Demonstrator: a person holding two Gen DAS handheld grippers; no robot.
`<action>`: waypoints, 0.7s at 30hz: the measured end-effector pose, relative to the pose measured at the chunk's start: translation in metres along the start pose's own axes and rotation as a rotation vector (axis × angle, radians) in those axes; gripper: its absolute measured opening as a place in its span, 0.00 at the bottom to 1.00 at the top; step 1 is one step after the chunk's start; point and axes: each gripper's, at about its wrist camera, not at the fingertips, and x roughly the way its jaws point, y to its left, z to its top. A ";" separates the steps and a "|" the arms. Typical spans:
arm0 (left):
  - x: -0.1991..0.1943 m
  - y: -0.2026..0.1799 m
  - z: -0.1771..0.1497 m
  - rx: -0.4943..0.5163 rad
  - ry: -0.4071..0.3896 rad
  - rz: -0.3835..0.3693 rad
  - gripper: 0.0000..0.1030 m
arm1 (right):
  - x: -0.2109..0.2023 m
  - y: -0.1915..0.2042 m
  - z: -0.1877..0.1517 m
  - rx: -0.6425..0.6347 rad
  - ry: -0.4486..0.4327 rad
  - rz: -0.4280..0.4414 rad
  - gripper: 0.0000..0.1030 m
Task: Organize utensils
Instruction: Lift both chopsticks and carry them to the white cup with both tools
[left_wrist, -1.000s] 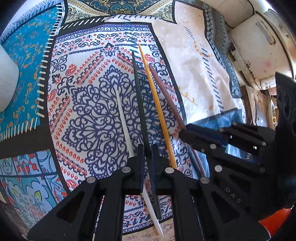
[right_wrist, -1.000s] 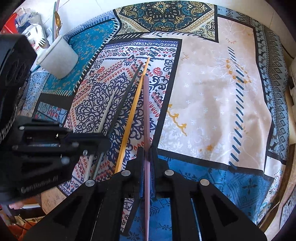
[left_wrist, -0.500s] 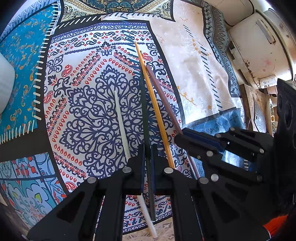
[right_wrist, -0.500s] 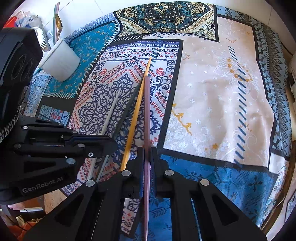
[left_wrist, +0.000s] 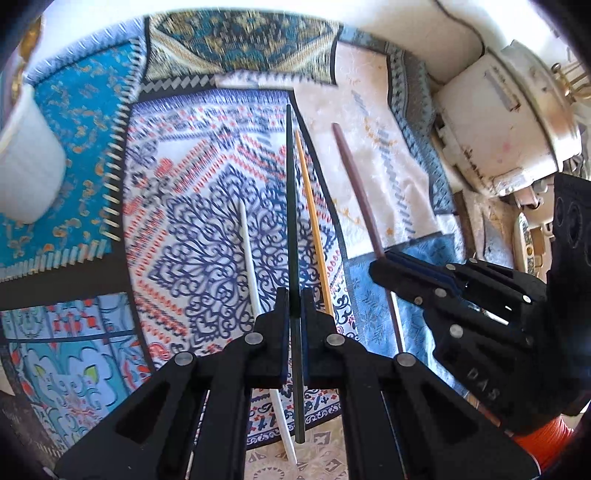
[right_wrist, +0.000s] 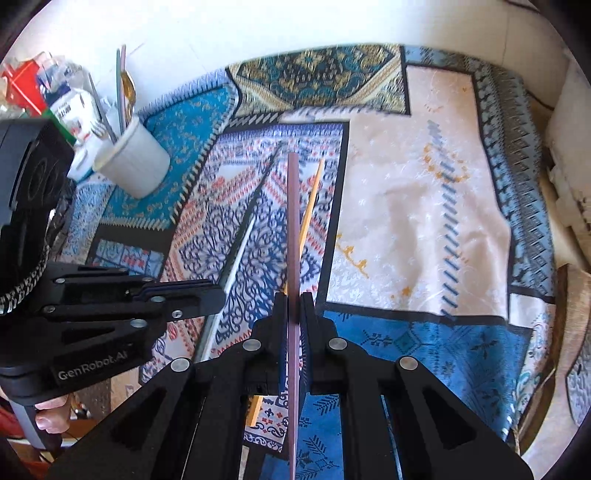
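Left gripper (left_wrist: 291, 306) clenches a dark green chopstick (left_wrist: 291, 221); right gripper (right_wrist: 294, 310) clenches a mauve chopstick (right_wrist: 293, 229). Both have just lifted off the patterned cloth (right_wrist: 406, 206), ready for the white cup (right_wrist: 133, 158). Each stick runs lengthwise away from its camera; yellow (left_wrist: 312, 218) and white (left_wrist: 249, 254) chopsticks remain lying

Dark green chopstick (left_wrist: 291, 206) and mauve chopstick (right_wrist: 292, 236) lifted, yellow chopstick (left_wrist: 312, 229), white chopstick (left_wrist: 249, 254) flat on cloth
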 end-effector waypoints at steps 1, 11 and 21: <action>-0.007 0.001 0.000 -0.002 -0.018 0.001 0.03 | -0.004 0.002 0.002 0.004 -0.012 0.003 0.06; -0.085 0.022 0.009 -0.028 -0.232 0.060 0.03 | -0.037 0.041 0.039 -0.044 -0.156 0.041 0.06; -0.159 0.063 0.016 -0.087 -0.425 0.118 0.03 | -0.061 0.106 0.088 -0.141 -0.303 0.116 0.06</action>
